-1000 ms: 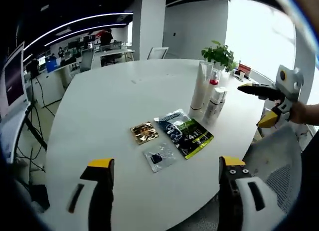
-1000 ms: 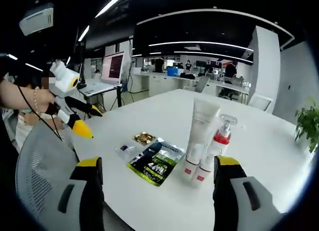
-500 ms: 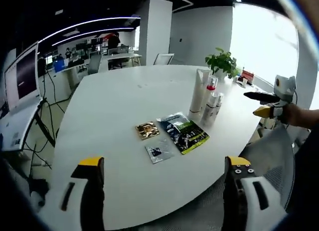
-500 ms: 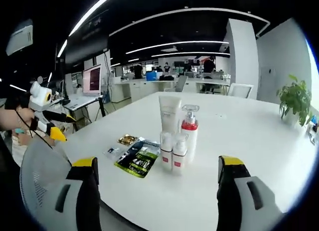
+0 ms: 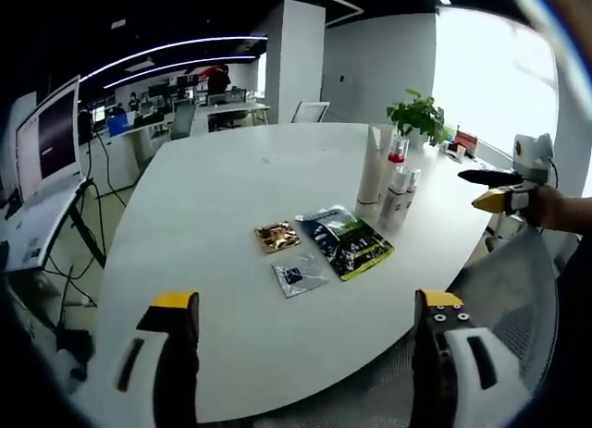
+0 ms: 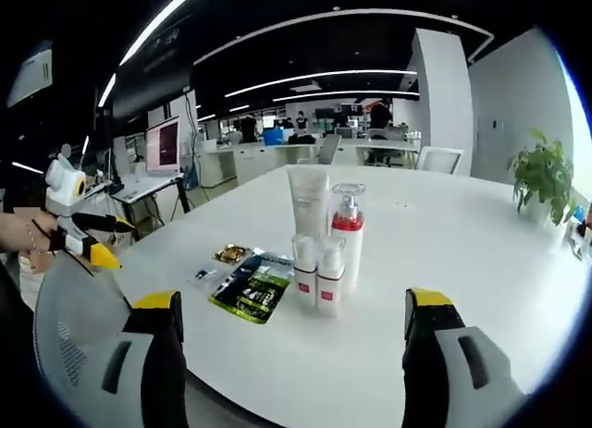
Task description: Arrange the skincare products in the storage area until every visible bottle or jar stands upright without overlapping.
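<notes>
Your left gripper hangs over the near edge of the white surface with its jaws spread wide and nothing between them. Your right gripper is likewise wide apart and holds nothing, over the edge of the surface on its own side. In the left gripper view, your right gripper shows off the right edge of the surface, held in your hand, clear of the products. In the right gripper view, your left gripper shows off the left edge, apart from everything on the surface. The skincare products stand upright in a tight group near the right-hand edge as the left gripper view has it: a tall white tube, a pump bottle with a red collar just beside it, and two small white bottles with red labels in front of them, side by side. You cannot tell whether they touch. Beside the group, toward the middle of the surface, lie three flat packets: a dark green and black pouch, a small gold packet and a small clear packet, near one another. A potted plant stands at the far edge beyond the bottles.
</notes>
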A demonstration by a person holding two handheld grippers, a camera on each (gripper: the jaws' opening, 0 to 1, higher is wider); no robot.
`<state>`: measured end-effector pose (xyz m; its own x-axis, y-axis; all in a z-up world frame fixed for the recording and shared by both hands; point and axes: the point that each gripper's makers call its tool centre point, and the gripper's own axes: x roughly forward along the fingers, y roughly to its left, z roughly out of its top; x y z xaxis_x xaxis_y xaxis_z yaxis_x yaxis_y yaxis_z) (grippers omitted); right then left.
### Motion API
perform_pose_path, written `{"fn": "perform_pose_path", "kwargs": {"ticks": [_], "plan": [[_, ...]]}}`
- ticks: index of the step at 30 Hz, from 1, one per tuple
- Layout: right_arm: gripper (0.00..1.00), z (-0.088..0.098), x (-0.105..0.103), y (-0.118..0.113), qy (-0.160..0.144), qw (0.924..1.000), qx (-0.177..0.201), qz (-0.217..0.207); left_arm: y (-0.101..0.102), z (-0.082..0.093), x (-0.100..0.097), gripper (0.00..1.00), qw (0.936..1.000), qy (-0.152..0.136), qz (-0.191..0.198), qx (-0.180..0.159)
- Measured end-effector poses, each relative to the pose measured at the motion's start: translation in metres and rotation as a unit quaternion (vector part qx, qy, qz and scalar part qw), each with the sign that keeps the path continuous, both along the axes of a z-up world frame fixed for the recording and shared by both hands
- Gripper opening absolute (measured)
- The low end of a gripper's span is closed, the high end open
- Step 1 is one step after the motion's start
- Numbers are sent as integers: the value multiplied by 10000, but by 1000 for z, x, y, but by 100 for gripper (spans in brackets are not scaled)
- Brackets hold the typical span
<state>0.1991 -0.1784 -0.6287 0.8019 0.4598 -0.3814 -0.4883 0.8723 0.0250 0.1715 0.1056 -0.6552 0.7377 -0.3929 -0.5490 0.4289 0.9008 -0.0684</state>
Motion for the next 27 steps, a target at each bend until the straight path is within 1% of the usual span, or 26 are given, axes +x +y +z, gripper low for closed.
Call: {"fn": "perform_pose_path", "kwargs": {"ticks": [2, 4, 5, 7, 10, 13, 16, 20, 27], "plan": [[99, 0, -2, 3, 17, 10000, -25, 65, -2, 0, -2, 96, 10000, 8, -18, 7], [99, -3, -2, 1, 61, 9999, -61, 69, 4, -3, 1, 96, 10000, 8, 33, -1], [99, -4, -2, 1, 85, 9999, -68, 67, 1, 0, 0, 95, 10000, 14, 65, -29], [99, -4, -2, 0, 98, 9999, -64, 37, 5, -3, 2, 95, 9999, 42, 103, -70], [99, -4, -3, 0, 115, 9999, -63, 41, 2, -2, 0, 95, 9999, 71, 77, -106], [99, -5, -3, 1, 113, 9999, -87, 68, 3, -5, 0, 96, 9999, 90, 43, -67], [99, -4, -3, 1, 108, 9999, -77, 59, 0, -4, -1, 96, 10000, 90, 4, -25], [98, -8, -2, -1, 166, 9998, -86, 53, 0, -5, -1, 95, 9999, 119, 9, -26], [98, -6, -4, 1, 177, 9998, -78, 61, -1, -7, -2, 95, 9999, 149, -32, -8]]}}
